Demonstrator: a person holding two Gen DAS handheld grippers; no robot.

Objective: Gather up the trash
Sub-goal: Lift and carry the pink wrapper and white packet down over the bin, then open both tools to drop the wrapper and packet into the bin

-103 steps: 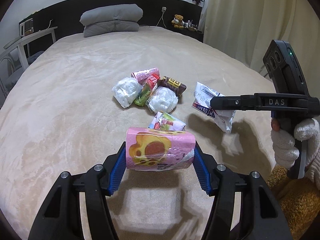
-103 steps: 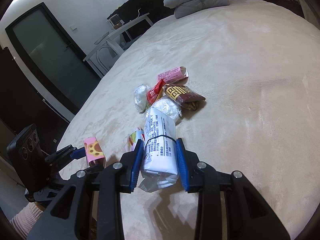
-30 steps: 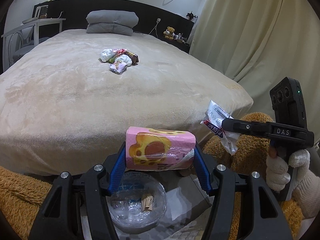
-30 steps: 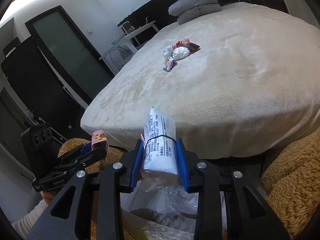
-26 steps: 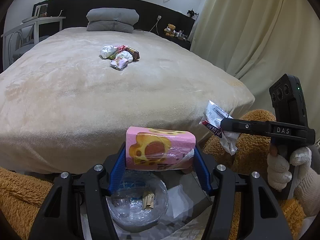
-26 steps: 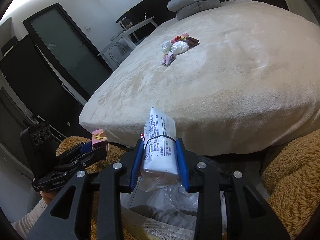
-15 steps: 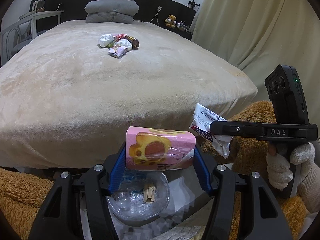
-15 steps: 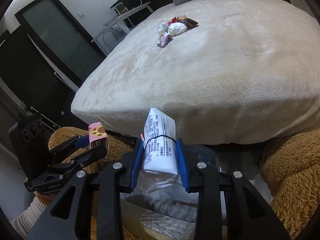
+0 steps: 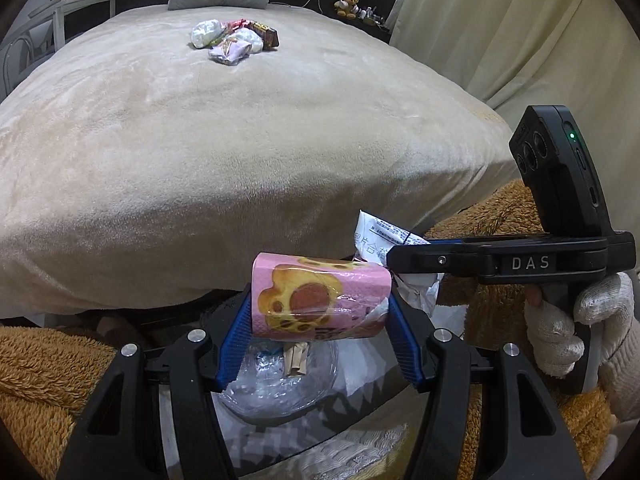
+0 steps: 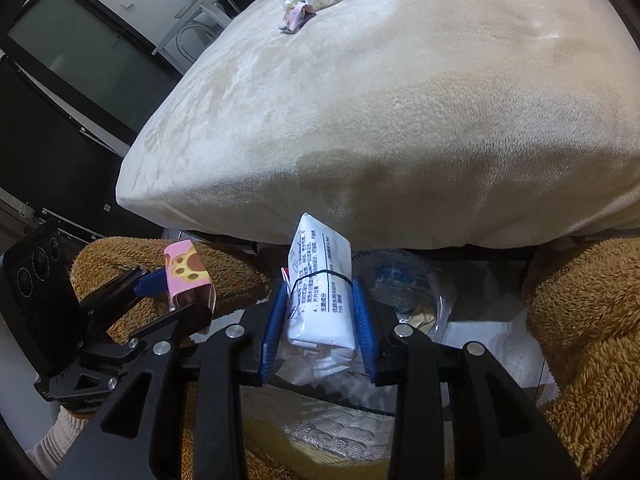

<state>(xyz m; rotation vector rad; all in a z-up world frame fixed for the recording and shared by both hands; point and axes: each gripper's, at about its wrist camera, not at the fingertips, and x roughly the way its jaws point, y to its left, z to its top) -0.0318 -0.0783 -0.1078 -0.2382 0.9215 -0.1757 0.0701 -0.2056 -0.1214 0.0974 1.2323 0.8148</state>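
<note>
Pink pack (image 9: 320, 295) clamped crosswise in left gripper (image 9: 318, 320); white packet (image 10: 322, 292) pinched in right gripper (image 10: 320, 332). Both held directly above bin (image 9: 280, 384), presumably for drop. Remaining wrappers (image 9: 234, 40) far ahead on bed (image 9: 240, 140).

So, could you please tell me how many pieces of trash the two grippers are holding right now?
2: the pink paw-print wrapped packet in the left gripper, and the white printed packet in the right gripper, both below the bed's edge.

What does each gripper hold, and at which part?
Left gripper: pink wrapper, by both ends. Right gripper: white packet, by its sides.
</note>
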